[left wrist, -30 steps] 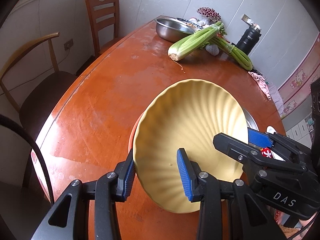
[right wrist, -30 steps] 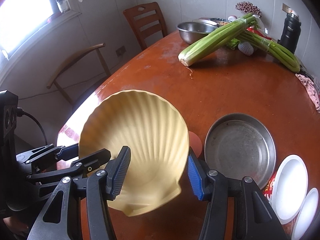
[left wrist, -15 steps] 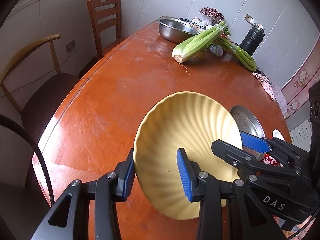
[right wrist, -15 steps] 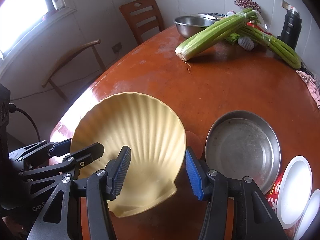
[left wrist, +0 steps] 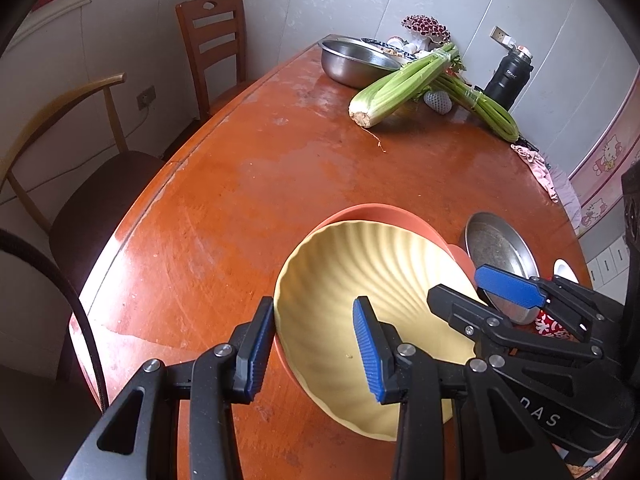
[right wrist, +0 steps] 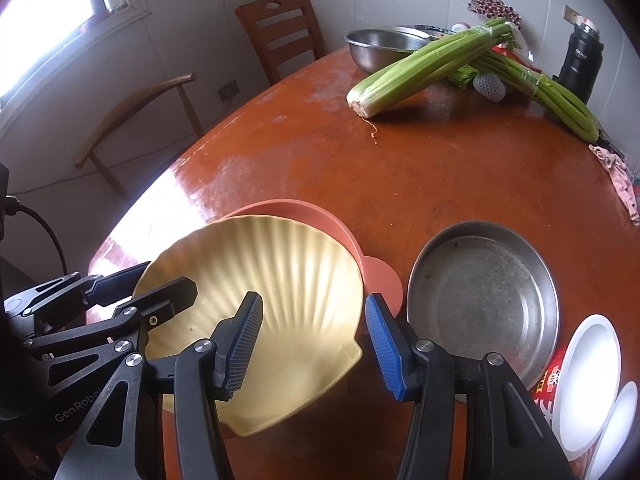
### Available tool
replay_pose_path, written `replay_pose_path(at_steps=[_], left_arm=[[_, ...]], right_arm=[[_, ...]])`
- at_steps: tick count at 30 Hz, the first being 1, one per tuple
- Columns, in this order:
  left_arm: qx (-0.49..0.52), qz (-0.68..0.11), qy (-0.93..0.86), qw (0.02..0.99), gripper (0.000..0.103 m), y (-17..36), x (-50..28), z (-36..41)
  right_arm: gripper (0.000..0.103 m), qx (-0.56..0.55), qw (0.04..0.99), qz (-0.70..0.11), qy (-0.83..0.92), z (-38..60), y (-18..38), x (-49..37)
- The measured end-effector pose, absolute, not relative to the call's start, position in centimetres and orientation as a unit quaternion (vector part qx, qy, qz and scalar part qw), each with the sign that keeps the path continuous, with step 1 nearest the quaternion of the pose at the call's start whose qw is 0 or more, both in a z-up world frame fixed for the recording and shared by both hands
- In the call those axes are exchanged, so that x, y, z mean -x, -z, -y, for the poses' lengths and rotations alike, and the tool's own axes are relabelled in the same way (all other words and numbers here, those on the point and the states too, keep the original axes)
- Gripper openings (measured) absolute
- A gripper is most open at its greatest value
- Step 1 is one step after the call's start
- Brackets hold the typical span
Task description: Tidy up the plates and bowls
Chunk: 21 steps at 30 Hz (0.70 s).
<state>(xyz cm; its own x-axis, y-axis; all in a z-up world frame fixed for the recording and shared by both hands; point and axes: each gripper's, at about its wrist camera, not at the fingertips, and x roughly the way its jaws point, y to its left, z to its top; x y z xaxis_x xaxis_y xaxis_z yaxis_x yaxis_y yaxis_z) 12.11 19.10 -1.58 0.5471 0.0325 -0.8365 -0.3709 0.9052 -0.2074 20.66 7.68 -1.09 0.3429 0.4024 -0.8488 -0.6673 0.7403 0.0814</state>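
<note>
Yellow shell bowl (left wrist: 360, 280) seemingly pinched between both hand-held grippers' pads.

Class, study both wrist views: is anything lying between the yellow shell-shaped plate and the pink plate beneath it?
Nothing visible does. The yellow shell plate, gripped by the left gripper and right gripper, hangs tilted directly over the pink plate, whose showing rim is bare. The covered part cannot be seen.

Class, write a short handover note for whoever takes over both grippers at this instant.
Left gripper: shut on the yellow shell plate, at its left rim.
Right gripper: shut on its right rim.
Plate is tilted, low over the pink plate.
Steel pan and white dishes sit to the right.
Done: the yellow plate is picked up.
Left: probably lower and release it, then sort the rest.
</note>
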Motion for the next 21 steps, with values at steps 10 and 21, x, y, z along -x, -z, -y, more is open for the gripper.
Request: replay_pose_path(at_steps=[10, 21], left_arm=[[0.145, -0.449, -0.152, 0.868, 0.04, 2.1, -12.1, -17.7], [0.137, -0.447, -0.158, 0.87, 0.048, 2.6, -13.0, -17.3]], right_arm=[[0.056, 0.149, 0.808, -0.469, -0.323, -7.1, 1.1, -20.3], [0.056, 0.156, 0.819, -0.451, -0.32, -5.5, -0.1, -18.9]])
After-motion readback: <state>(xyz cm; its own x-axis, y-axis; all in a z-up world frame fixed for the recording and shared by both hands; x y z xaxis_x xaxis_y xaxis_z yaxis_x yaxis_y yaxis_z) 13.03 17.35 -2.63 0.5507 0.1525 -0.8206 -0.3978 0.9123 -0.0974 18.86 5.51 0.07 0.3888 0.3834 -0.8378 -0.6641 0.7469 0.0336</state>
